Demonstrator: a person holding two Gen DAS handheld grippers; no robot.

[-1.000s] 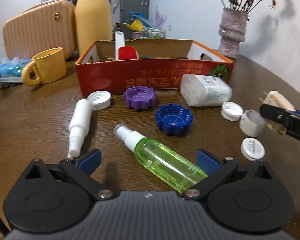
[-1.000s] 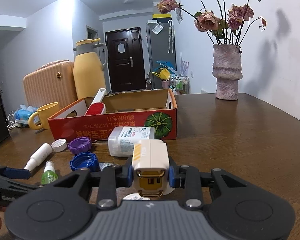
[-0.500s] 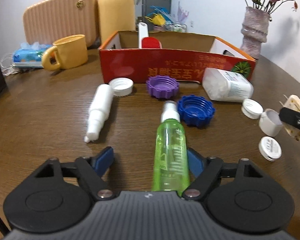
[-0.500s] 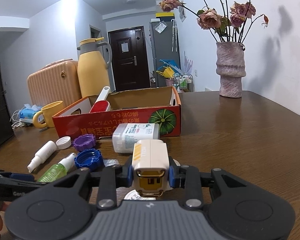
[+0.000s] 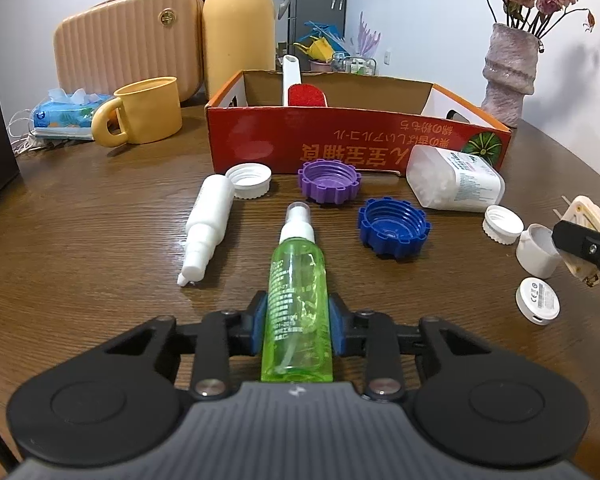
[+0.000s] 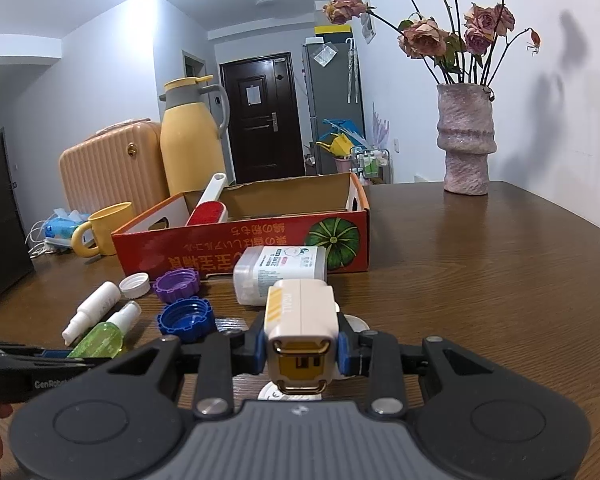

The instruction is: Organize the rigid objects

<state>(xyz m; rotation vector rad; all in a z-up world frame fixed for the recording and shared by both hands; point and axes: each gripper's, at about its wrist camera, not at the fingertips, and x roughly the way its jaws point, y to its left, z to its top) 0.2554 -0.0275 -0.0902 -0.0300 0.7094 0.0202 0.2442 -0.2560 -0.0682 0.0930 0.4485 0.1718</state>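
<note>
My left gripper (image 5: 298, 326) is shut on a green spray bottle (image 5: 298, 292) that lies on the table, nozzle pointing at the red cardboard box (image 5: 340, 144). The bottle also shows in the right wrist view (image 6: 102, 338). My right gripper (image 6: 300, 346) is shut on a cream and yellow charger block (image 6: 300, 312), held just above the table; it shows at the right edge of the left wrist view (image 5: 580, 236). A red lint brush (image 5: 304, 94) stands inside the box.
On the table lie a white spray bottle (image 5: 208, 220), a purple cap (image 5: 328, 180), a blue cap (image 5: 392, 232), white caps (image 5: 248, 180), a white pill container (image 5: 452, 184) and a round white disc (image 5: 538, 300). A yellow mug (image 5: 144, 112), thermos, suitcase and vase (image 6: 466, 140) stand behind.
My left gripper closed on the green spray bottle, which turned from slanted to pointing straight ahead. My right gripper kept its hold on the charger block and rose slightly.
</note>
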